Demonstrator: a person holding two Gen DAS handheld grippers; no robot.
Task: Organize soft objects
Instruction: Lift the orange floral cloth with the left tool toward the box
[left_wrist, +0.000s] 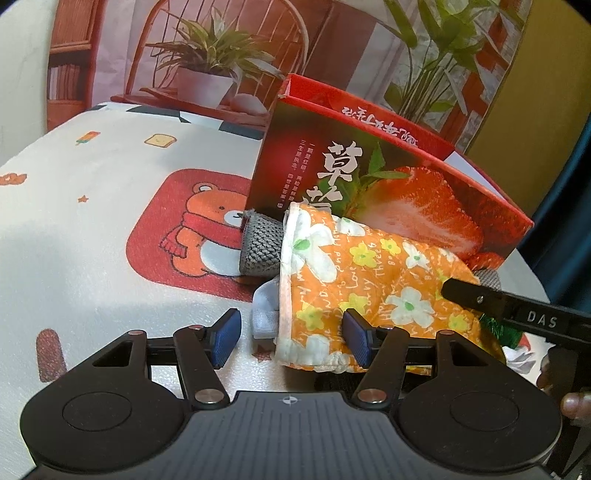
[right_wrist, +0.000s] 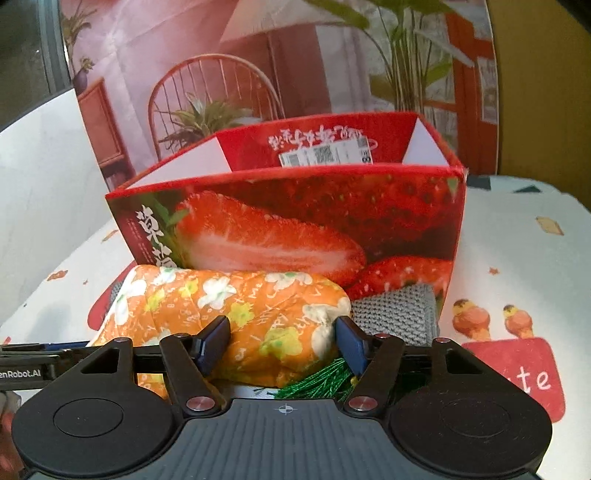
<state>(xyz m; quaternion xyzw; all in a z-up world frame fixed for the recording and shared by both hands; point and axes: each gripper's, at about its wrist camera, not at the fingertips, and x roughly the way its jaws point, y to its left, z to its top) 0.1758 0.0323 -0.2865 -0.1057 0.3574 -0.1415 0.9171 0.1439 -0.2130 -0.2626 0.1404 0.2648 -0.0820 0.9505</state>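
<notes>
both our grippers, left gripper (left_wrist: 291, 338) and right gripper (right_wrist: 282, 341), are spread around the orange floral cloth (right_wrist: 236, 314); a shallow pinch could snag the green tinsel (right_wrist: 317, 380) or drag the grey knit (right_wrist: 395, 310) near the strawberry box (right_wrist: 332, 221).

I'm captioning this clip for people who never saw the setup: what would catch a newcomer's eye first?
The tall red strawberry box standing open-topped mid-table dominates. Against its front lies an orange floral cloth on top of grey knit pieces, with both open grippers, left and right, closing in on it. Beneath is a cream tablecloth with a cartoon bear.
</notes>
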